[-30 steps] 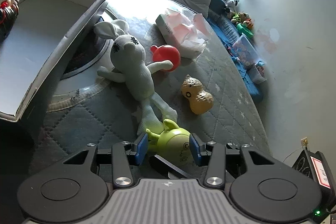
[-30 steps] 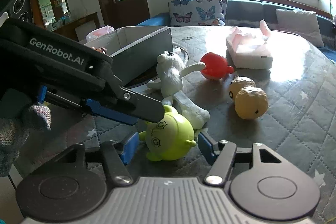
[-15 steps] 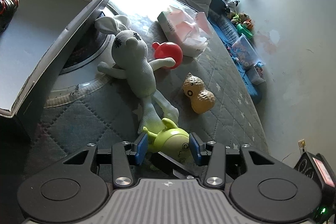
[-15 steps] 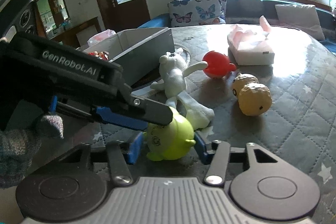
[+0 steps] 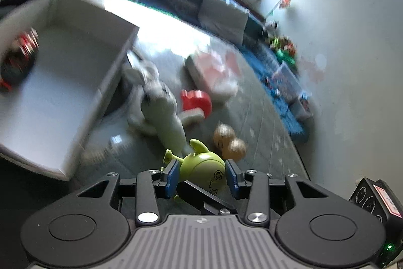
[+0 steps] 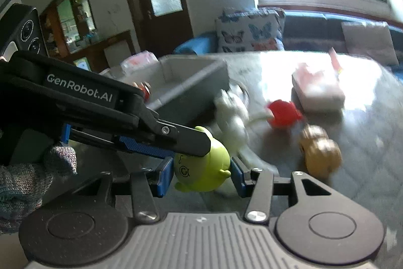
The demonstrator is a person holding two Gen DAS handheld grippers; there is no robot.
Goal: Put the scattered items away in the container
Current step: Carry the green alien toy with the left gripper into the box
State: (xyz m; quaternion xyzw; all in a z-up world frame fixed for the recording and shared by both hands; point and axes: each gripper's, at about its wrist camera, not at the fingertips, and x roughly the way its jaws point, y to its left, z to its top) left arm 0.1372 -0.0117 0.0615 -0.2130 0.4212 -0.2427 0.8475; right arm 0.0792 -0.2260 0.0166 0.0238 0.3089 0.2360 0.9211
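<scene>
A lime-green alien toy (image 5: 201, 168) (image 6: 201, 168) hangs just above the quilted table, gripped from two sides. My left gripper (image 5: 201, 169) has its blue pads against the toy's flanks, and its jaws are closing on it. My right gripper (image 6: 200, 172) is shut on the same toy. In the right wrist view a left-gripper finger (image 6: 186, 140) lies across the toy's top. The open grey box (image 5: 110, 92) (image 6: 196, 87) stands to the left, with a red and black toy (image 5: 20, 59) inside.
On the quilt lie a white plush rabbit (image 5: 161, 107) (image 6: 231, 115), a red toy (image 5: 196, 102) (image 6: 283, 112), a tan peanut toy (image 5: 229, 143) (image 6: 320, 150) and a tissue pack (image 5: 214, 69) (image 6: 317, 87). A gloved hand (image 6: 25, 180) holds the left gripper.
Both grippers have closed in on the green toy and raised it off the quilt. The views now blur with motion, and the rabbit's leg has dropped away below the toy.
</scene>
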